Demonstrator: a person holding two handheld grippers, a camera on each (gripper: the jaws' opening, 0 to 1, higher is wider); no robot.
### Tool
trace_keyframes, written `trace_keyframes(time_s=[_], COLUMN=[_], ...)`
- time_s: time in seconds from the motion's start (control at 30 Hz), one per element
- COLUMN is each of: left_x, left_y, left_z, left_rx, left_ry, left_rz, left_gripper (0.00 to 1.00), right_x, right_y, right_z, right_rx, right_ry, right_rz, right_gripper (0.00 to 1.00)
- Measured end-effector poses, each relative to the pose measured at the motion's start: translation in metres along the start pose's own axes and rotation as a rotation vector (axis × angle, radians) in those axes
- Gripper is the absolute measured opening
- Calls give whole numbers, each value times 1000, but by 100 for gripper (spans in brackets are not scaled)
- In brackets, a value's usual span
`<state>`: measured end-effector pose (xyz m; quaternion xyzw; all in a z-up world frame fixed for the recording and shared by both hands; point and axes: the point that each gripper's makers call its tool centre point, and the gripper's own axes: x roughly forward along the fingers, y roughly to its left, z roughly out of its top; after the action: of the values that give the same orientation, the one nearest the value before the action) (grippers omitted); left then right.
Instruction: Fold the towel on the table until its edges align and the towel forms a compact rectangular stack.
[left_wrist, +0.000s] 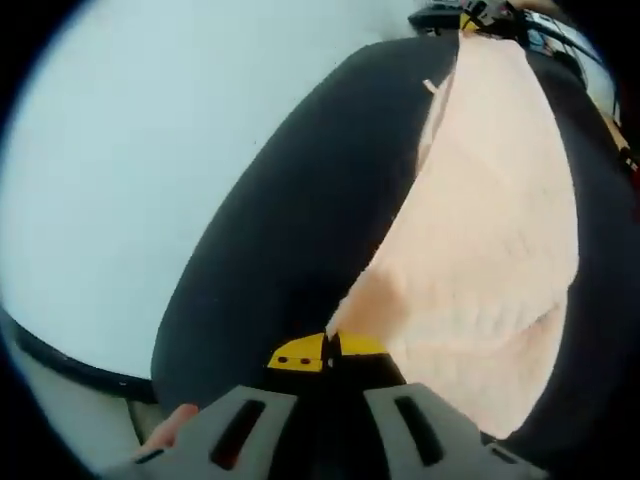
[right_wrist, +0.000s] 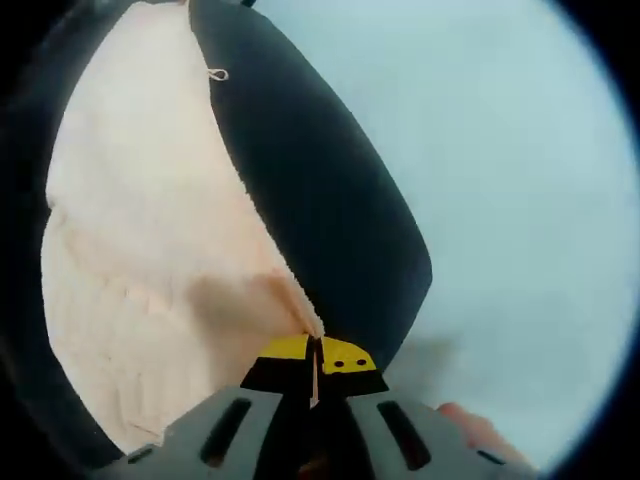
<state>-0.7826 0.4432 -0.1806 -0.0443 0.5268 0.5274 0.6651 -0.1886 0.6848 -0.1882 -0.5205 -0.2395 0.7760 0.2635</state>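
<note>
A pale peach towel (left_wrist: 490, 240) is stretched out over the black table top (left_wrist: 300, 220). In the left gripper view my left gripper (left_wrist: 328, 352) is shut on the towel's near corner, its yellow-tipped jaws pinched together. The other gripper (left_wrist: 470, 18) shows small at the far top of that view, at the towel's far end. In the right gripper view the same towel (right_wrist: 150, 240) spreads to the left over the black table (right_wrist: 320, 200), and my right gripper (right_wrist: 315, 358) is shut on its corner. A small loop tag (right_wrist: 217, 74) sticks out from the towel's edge.
A pale blue-white floor (left_wrist: 130, 170) lies beyond the table's curved edge, and the same floor (right_wrist: 500, 180) fills the right of the right gripper view. A person's fingertip (left_wrist: 175, 422) shows beside the left gripper, another fingertip (right_wrist: 465, 420) beside the right one.
</note>
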Motion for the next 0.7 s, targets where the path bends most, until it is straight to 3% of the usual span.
trace_keyframes(time_s=[0.1,0.2,0.23,0.27,0.3,0.33,0.37,0.4,0.47,0.5,0.53,0.6,0.67,0.7], left_x=[12,19,21,23,24,22,15,2,-18,-30,-40,-63,-75,-77], left_y=[4,-3,-9,-14,-18,-16,-8,-3,16,19,19,-2,-26,-43], left_z=[0,-2,-5,-16,-25,-27,-26,-21,-13,-11,-11,-9,-6,-11], left_rx=[-35,-42,-39,-73,-173,-273,-350,-458,-555,-583,-563,-410,-207,-161], left_ry=[8,-4,-3,35,60,29,-33,-122,-329,-400,-443,-478,-483,-441], left_rz=[22,33,30,7,-18,-11,5,44,33,42,40,59,34,5], left_gripper=[0,0,5,14,25,33,32,29,30,35,37,35,34,34], right_x=[9,18,22,25,26,23,15,8,-10,-20,-28,-42,-50,-56], right_y=[-4,7,12,18,25,19,14,12,13,12,8,2,27,32], right_z=[3,-3,-5,-10,-19,-14,-12,-15,-18,-15,-11,-5,-9,-6], right_rx=[-15,0,-10,-11,20,21,95,241,589,710,741,634,468,417], right_ry=[11,46,50,68,96,47,1,-26,-56,-79,-121,-200,-148,-159], right_rz=[-50,-35,-34,-30,-16,-49,-67,-60,-17,-3,-11,-76,-30,-58], right_gripper=[0,0,0,2,2,2,3,5,18,25,26,17,18,18])
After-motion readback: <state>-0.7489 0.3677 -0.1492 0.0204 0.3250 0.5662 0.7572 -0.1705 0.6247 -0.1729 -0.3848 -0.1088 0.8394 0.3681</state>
